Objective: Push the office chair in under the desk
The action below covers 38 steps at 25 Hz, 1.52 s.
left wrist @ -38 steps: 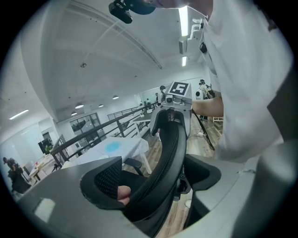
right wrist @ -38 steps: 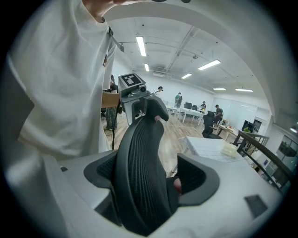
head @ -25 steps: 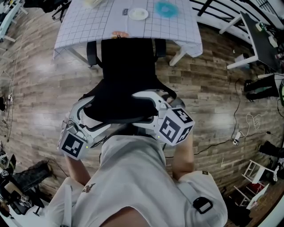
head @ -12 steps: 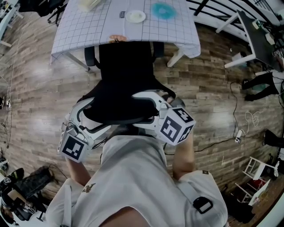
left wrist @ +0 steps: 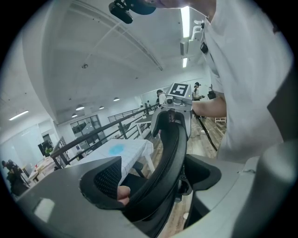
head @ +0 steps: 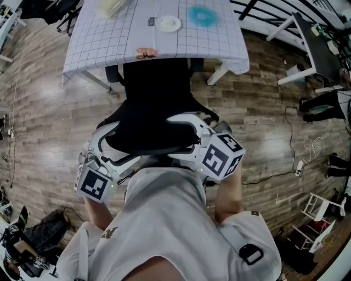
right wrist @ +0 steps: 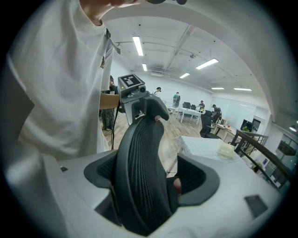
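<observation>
A black office chair (head: 156,90) faces a desk (head: 104,41) covered in a white gridded cloth, and its seat front is under the cloth's edge. My left gripper (head: 108,138) is shut on the left end of the mesh backrest's top rim (head: 148,144). My right gripper (head: 185,125) is shut on the right end. In the left gripper view the backrest rim (left wrist: 168,158) runs between the jaws of the left gripper (left wrist: 153,188). The right gripper view shows the backrest (right wrist: 139,172) filling the right gripper (right wrist: 150,182).
On the desk lie a white plate (head: 168,23), a blue item (head: 204,15), a pale container (head: 109,6) and a small item (head: 146,53) at its near edge. White tables (head: 315,46), black bags (head: 322,107) and floor cables (head: 285,167) stand at the right.
The chair and both grippers have moved a little toward the desk. Less of the seat shows in front of the cloth's edge than a second ago.
</observation>
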Available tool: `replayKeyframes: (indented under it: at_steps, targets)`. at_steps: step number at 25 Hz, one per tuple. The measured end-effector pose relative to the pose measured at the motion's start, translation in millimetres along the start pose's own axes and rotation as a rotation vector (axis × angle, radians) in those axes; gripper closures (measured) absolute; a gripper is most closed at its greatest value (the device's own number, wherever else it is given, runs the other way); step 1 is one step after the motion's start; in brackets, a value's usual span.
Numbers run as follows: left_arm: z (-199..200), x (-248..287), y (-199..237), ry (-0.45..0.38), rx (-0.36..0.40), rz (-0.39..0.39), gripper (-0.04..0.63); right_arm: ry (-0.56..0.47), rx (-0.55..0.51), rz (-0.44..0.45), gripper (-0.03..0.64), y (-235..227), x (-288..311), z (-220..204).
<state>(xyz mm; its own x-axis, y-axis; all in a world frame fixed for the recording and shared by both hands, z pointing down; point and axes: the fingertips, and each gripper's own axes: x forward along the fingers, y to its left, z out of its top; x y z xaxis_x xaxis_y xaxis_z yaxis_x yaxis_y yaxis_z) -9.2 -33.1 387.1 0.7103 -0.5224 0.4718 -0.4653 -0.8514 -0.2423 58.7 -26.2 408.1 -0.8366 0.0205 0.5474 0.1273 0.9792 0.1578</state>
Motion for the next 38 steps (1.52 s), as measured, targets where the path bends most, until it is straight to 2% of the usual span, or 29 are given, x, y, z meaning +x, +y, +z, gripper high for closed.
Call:
replayKeyframes:
  at_steps: [9,15,19,26,38]
  targets:
    - [0,8,16,-0.049,0.011,-0.024,0.174,0.008,0.014,-0.008,0.239,-20,4,0]
    - [0,13,30,-0.026,0.008,-0.019,0.173,0.0,0.013,-0.012,0.239,-33,4,-1]
    - [1,19,31,-0.062,0.017,-0.023,0.173,-0.003,0.009,-0.008,0.239,-39,3,-4]
    - [4,26,44,0.0,-0.004,-0.013,0.171,-0.009,0.004,-0.002,0.239,-50,-1,-8]
    - [9,41,59,0.002,-0.022,0.01,0.167,-0.023,-0.018,0.004,0.239,-71,-7,-14]
